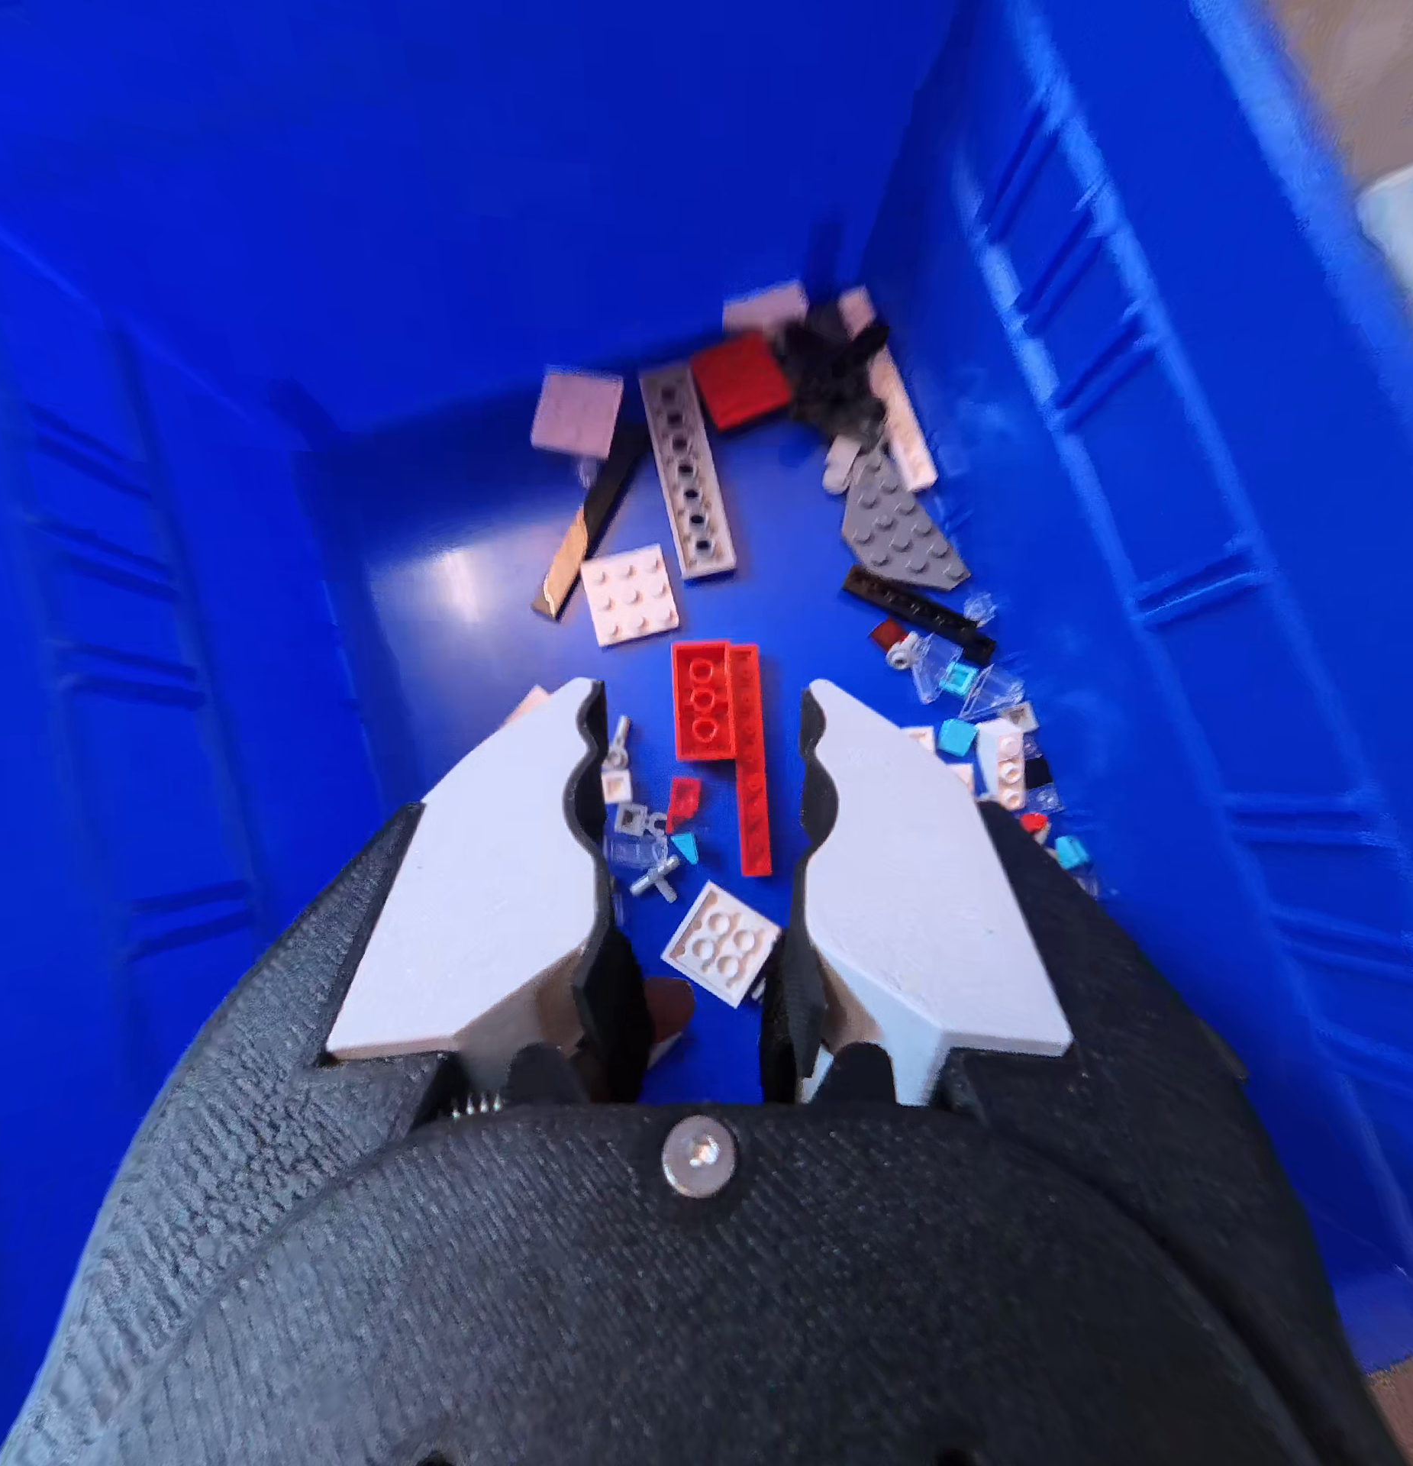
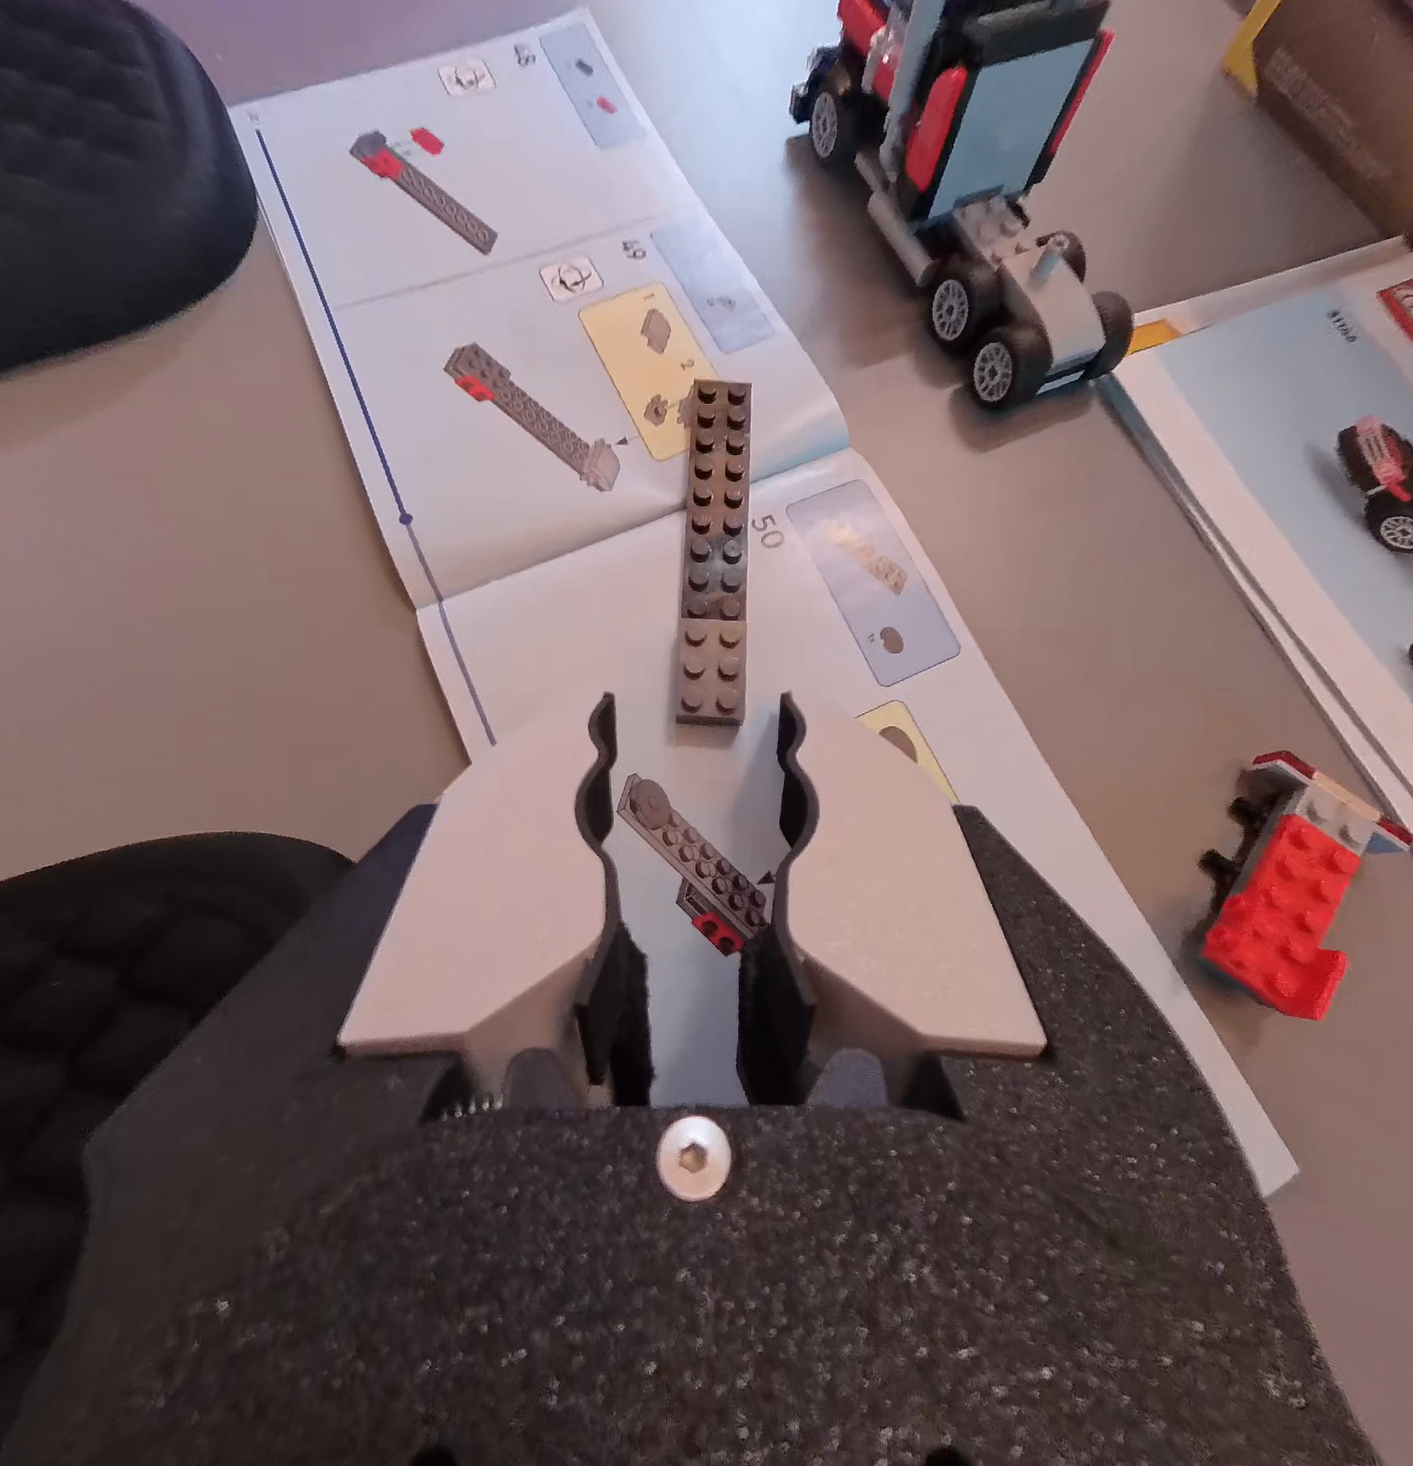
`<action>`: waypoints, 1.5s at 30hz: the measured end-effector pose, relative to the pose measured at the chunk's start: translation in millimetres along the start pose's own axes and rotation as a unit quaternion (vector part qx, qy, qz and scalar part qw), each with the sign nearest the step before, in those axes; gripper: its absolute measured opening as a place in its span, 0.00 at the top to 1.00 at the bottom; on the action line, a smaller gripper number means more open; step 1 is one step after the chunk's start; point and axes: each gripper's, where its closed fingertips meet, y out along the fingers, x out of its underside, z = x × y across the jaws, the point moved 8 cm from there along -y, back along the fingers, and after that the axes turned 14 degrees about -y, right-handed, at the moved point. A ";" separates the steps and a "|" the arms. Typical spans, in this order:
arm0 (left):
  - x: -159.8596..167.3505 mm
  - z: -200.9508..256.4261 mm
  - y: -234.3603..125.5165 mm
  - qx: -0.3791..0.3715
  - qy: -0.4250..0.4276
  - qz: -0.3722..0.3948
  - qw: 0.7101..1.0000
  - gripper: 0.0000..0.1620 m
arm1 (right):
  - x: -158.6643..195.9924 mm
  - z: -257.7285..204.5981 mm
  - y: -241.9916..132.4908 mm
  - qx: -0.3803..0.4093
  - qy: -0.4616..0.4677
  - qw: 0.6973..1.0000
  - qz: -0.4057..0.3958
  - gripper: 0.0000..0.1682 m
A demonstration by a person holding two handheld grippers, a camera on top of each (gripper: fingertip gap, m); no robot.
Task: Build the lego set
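Observation:
In the left wrist view my left gripper [image 1: 699, 702] is open and empty inside a blue bin [image 1: 1084, 555]. It hovers above loose Lego pieces on the bin floor: a red plate [image 1: 701, 702] and a long red strip [image 1: 754, 761] lie between the fingertips, and a white square plate [image 1: 630, 593] lies beyond them. In the right wrist view my right gripper [image 2: 693, 710] is open and empty above the open instruction booklet [image 2: 528, 333]. A long dark grey studded assembly [image 2: 715, 547] lies on the booklet just ahead of the fingertips.
A grey wedge plate [image 1: 897, 523], a long grey plate [image 1: 687, 476] and small clear and turquoise bits [image 1: 961, 714] lie in the bin. On the grey table stand a partly built truck [image 2: 980, 190], a red and grey sub-assembly [image 2: 1290, 888], a second booklet [image 2: 1321, 476] and dark padded cushions [image 2: 76, 174]. Spacing between my two grippers at the tips: around 50 cm. Measured from the fingertips, the partly built truck [image 2: 980, 190] is 15 cm or so from the right gripper and 40 cm from the left.

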 end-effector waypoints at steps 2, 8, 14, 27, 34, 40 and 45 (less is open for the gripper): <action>-9.5 4.2 -12.3 0.010 0.020 0.055 0.998 0.70 | -0.1 0.2 2.8 -0.008 0.000 1.000 -0.006 0.77; -39.9 36.8 -64.6 0.039 0.019 0.228 0.973 0.70 | -0.2 0.7 -6.5 -0.005 0.007 1.000 0.006 0.78; -56.9 89.9 -102.1 0.120 0.039 0.265 0.956 0.70 | -4.1 5.5 -7.1 -0.001 0.013 1.000 0.021 0.83; -61.3 200.5 -71.7 0.150 0.207 0.216 0.942 0.70 | -16.0 3.6 8.6 -0.076 0.092 0.991 0.065 0.90; -45.9 292.7 0.3 0.185 0.341 0.170 0.906 0.70 | -41.1 7.7 -10.1 -0.093 0.054 0.993 0.056 0.90; -53.1 365.8 60.7 0.291 0.393 0.091 0.868 0.70 | -88.8 9.2 -38.3 -0.117 -0.085 0.989 -0.002 0.90; -57.3 383.9 82.1 0.337 0.413 0.037 0.845 0.84 | -112.2 -0.2 -50.5 -0.147 -0.197 0.969 -0.020 0.90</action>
